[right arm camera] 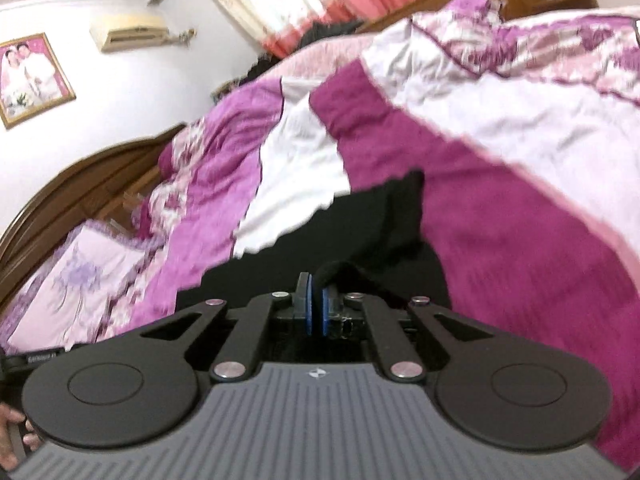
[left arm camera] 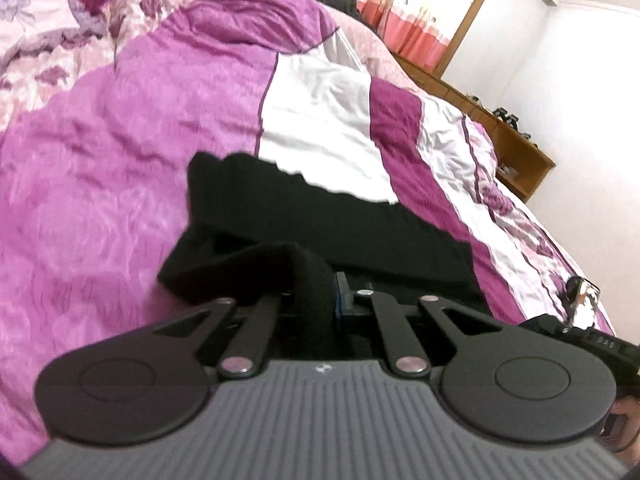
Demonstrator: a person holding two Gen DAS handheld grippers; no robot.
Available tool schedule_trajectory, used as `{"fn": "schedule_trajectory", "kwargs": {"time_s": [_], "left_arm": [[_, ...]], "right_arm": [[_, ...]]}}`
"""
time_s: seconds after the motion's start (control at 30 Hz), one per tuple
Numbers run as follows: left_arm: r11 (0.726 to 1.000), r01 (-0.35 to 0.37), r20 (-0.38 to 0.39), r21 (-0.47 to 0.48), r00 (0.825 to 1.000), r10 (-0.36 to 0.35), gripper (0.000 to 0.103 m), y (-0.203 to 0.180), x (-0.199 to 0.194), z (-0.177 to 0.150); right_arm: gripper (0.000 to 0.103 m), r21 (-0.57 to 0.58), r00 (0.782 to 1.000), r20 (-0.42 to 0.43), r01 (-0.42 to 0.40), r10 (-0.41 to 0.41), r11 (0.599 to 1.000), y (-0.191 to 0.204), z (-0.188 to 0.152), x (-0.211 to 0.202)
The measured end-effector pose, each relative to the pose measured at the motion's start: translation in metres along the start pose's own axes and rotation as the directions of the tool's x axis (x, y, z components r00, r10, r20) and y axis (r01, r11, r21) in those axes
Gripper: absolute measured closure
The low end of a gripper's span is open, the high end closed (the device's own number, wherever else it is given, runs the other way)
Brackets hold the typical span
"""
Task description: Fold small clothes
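A small black garment (left arm camera: 312,216) lies spread on the purple and white bedcover (left arm camera: 120,168). My left gripper (left arm camera: 320,292) is shut on a bunched fold of the black cloth, which covers the left finger; only the blue pad of the right finger (left arm camera: 339,300) shows. In the right wrist view the same black garment (right arm camera: 360,232) stretches away from me. My right gripper (right arm camera: 316,304) is shut on a rolled edge of it, with the cloth pinched between the two blue pads (right arm camera: 308,304). Both held edges are raised off the bed.
The bed fills both views, with a wooden headboard (right arm camera: 80,184) and a pale floral pillow (right arm camera: 76,280) at the left. A wooden footboard ledge (left arm camera: 512,136) and pink curtains (left arm camera: 420,12) stand beyond. A person's hand (right arm camera: 16,432) holds the other gripper at the frame edge.
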State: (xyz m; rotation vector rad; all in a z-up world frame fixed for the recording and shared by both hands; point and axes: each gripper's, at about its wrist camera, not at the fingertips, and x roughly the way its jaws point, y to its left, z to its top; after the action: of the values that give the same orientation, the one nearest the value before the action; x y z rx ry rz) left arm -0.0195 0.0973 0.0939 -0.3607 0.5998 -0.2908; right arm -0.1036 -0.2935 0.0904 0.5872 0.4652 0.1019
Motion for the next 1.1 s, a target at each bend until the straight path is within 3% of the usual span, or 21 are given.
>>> {"fn": "schedule_trajectory", "kwargs": {"time_s": [0.17, 0.33, 0.53, 0.63, 0.97, 1.03, 1.1], "left_arm": [[0.999, -0.044, 0.062, 0.031, 0.997, 0.042, 0.095, -0.003, 0.015, 0.013], [0.992, -0.116, 0.041, 0.051, 0.993, 0.114, 0.095, 0.005, 0.043, 0.012], [0.978, -0.197, -0.014, 0.069, 0.980, 0.198, 0.095, 0.026, 0.080, 0.001], [0.974, -0.223, -0.059, 0.044, 0.972, 0.225, 0.095, 0.040, 0.096, -0.008], [0.976, -0.217, -0.098, 0.011, 0.971, 0.217, 0.091, 0.047, 0.096, -0.009], [0.978, -0.209, -0.114, -0.003, 0.972, 0.207, 0.087, 0.045, 0.092, -0.005], [0.979, -0.206, -0.113, -0.006, 0.973, 0.204, 0.071, 0.043, 0.084, -0.004]], "right_arm": [[0.099, -0.025, 0.996, 0.071, 0.047, -0.045, 0.999, 0.001, 0.020, 0.021], [0.099, -0.066, 0.990, 0.084, 0.119, -0.113, 0.991, 0.000, 0.017, 0.052], [0.099, -0.114, 0.978, 0.029, 0.211, -0.209, 0.971, -0.016, -0.003, 0.099], [0.099, -0.080, 0.971, -0.020, 0.236, -0.238, 0.968, -0.030, -0.011, 0.115], [0.095, -0.051, 0.970, -0.061, 0.233, -0.236, 0.971, -0.036, -0.015, 0.121], [0.086, -0.029, 0.972, -0.069, 0.221, -0.223, 0.975, -0.034, -0.012, 0.114], [0.080, -0.019, 0.974, -0.073, 0.213, -0.214, 0.977, -0.032, -0.008, 0.106]]}}
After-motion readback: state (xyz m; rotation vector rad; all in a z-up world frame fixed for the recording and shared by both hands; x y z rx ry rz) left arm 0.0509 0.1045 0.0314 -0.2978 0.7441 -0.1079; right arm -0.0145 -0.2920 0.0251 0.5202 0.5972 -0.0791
